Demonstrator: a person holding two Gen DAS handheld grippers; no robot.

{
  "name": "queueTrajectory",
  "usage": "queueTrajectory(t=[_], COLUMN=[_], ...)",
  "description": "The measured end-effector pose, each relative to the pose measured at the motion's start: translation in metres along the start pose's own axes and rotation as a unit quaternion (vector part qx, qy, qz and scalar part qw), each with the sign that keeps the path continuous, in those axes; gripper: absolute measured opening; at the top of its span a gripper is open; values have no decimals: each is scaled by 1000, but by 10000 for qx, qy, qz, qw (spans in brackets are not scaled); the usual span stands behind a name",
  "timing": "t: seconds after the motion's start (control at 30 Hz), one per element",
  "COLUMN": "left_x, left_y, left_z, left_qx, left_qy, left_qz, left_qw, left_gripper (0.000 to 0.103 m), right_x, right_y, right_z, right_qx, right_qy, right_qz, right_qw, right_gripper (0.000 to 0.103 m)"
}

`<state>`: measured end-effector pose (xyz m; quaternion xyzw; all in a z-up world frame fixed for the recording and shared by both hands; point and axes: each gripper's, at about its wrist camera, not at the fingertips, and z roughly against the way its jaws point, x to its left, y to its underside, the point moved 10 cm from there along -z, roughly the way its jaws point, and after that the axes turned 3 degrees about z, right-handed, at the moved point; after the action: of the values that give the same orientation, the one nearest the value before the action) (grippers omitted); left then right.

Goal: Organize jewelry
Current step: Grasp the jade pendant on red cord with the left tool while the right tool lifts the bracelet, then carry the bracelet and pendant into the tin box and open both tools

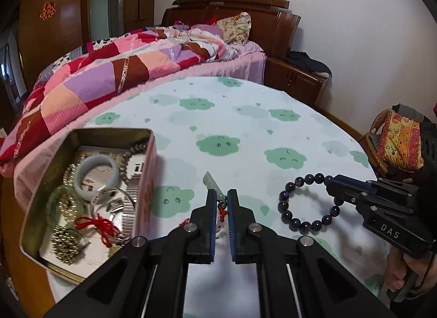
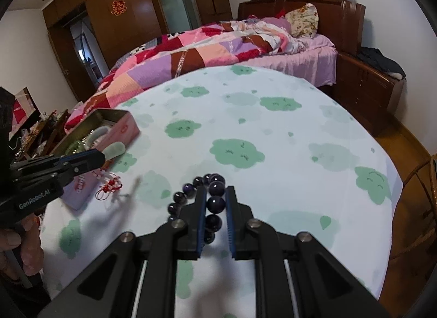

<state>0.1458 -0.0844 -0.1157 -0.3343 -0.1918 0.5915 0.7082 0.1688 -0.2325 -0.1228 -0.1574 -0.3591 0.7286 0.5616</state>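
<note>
My left gripper [image 1: 221, 195] is shut on a pale green jade pendant [image 1: 211, 181] with a red knotted cord [image 1: 222, 212], held above the table just right of the open pink tin [image 1: 148, 181]. In the right wrist view the pendant [image 2: 114, 150] sticks out of the left gripper [image 2: 102, 156] and its red cord [image 2: 109, 186] hangs down. My right gripper [image 2: 215, 195] is shut on a dark purple bead bracelet [image 2: 215, 203], lifted above the table. In the left wrist view the bracelet [image 1: 289, 195] hangs from the right gripper [image 1: 329, 182].
The tin holds a pale jade bangle [image 1: 95, 175], a green bangle [image 1: 54, 203], bead strings, a metal watch band and red cord. The round table has a cloud-print cloth [image 1: 245, 126]. A bed [image 1: 123, 66] lies behind. A wicker chair [image 1: 393, 137] stands at the right.
</note>
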Motion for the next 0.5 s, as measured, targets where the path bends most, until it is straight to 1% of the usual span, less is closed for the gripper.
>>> queueTrajectory(t=[0.17,0.4,0.5], left_x=[0,0,2], left_y=[-6,-16,-19], left_z=[17,38,44], left_qx=[-182,-404,-501], left_qy=[-103,-102,-157], left_qz=[-139,-211,-233], left_qw=[9997,9989,9983], left_gripper=[6,6,6], right_x=[11,25,30], right_y=[-9,-20,-25], right_z=[10,22,26], right_qx=[-127,-247,-285], right_qy=[-77,-184,-193], right_qz=[71,160,229], right_qw=[9999,9994,9991], right_gripper=[16,16,16])
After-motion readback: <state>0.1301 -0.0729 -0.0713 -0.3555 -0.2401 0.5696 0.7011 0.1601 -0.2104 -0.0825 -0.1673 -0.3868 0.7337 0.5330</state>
